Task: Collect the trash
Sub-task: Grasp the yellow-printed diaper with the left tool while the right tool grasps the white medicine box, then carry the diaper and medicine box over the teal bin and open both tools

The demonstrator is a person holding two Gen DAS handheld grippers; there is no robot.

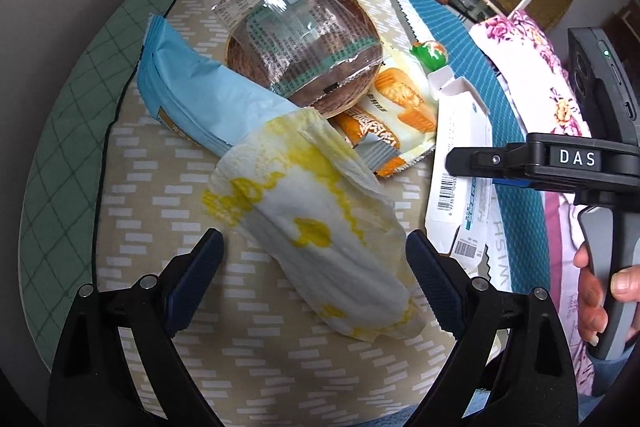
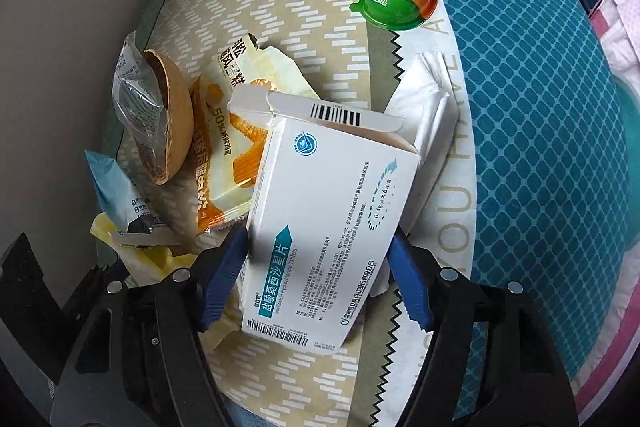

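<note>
We see the right gripper (image 2: pixel 318 279) straddling the white medicine box (image 2: pixel 328 227), pads at its long sides, seemingly touching; left gripper (image 1: pixel 316 287) stands apart.

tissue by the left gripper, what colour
White tissue with yellow stains, clearest in the left wrist view.

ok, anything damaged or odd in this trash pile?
Yes. The crumpled white paper towel in front of the left tool is blotched with yellow stains, like a wiped-up spill. The white cardboard medicine box between the right tool's pads has its end flap torn open. Nothing else stands out.
</note>
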